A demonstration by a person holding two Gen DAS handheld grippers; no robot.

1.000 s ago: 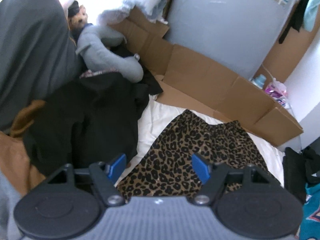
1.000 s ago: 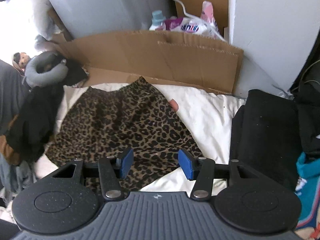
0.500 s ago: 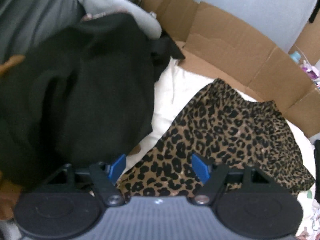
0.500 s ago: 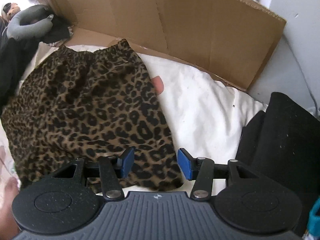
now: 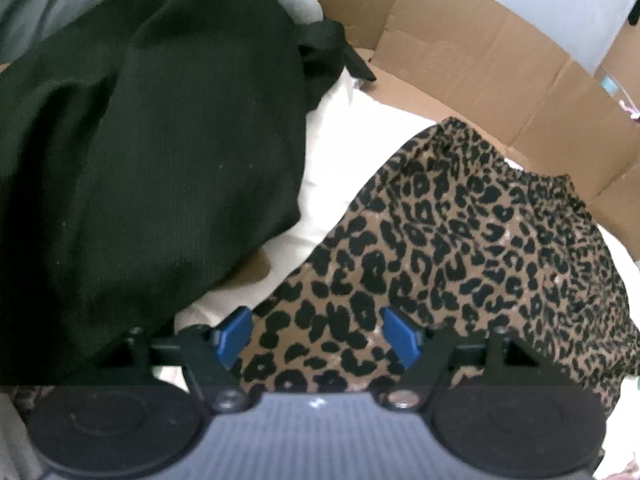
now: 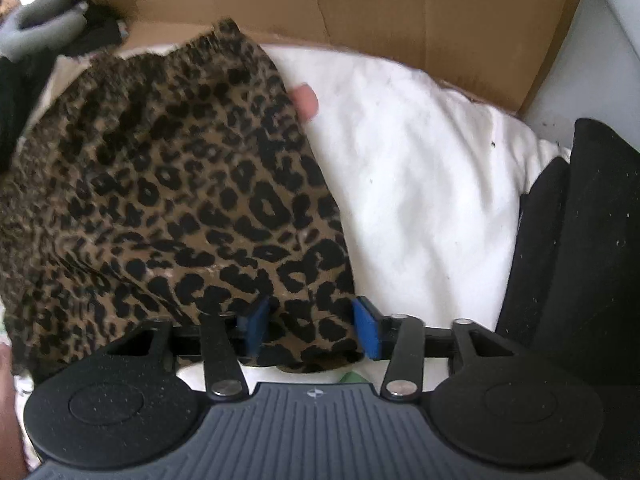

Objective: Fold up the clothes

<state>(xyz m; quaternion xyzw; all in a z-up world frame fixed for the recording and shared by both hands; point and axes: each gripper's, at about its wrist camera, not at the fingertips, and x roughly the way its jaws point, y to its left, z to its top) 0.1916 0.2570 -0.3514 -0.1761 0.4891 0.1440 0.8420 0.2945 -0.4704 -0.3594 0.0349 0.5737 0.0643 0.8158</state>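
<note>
A leopard-print garment (image 5: pixel 460 248) (image 6: pixel 168 184) lies spread on white bedding (image 6: pixel 420 184), its gathered waistband toward the cardboard at the back. My left gripper (image 5: pixel 318 336) hangs open just over the garment's near left part, and the print shows between its blue pads (image 5: pixel 236 334). My right gripper (image 6: pixel 310 326) is low over the near right corner of the garment. Its jaws are closing, and the corner's fabric lies between the blue pads (image 6: pixel 366 330), which do not clearly press on it.
A heap of black clothes (image 5: pixel 140 160) crowds the left side. Cardboard walls (image 5: pixel 480 60) (image 6: pixel 400 12) stand behind the bedding. Folded black clothing (image 6: pixel 580 248) lies at the right. A grey neck pillow (image 6: pixel 40 28) sits at the back left. A hand (image 6: pixel 6 408) shows at the lower left edge.
Both grippers have come down close to the leopard garment, which now fills much more of each view. The right gripper's pads now straddle the garment's near right corner.
</note>
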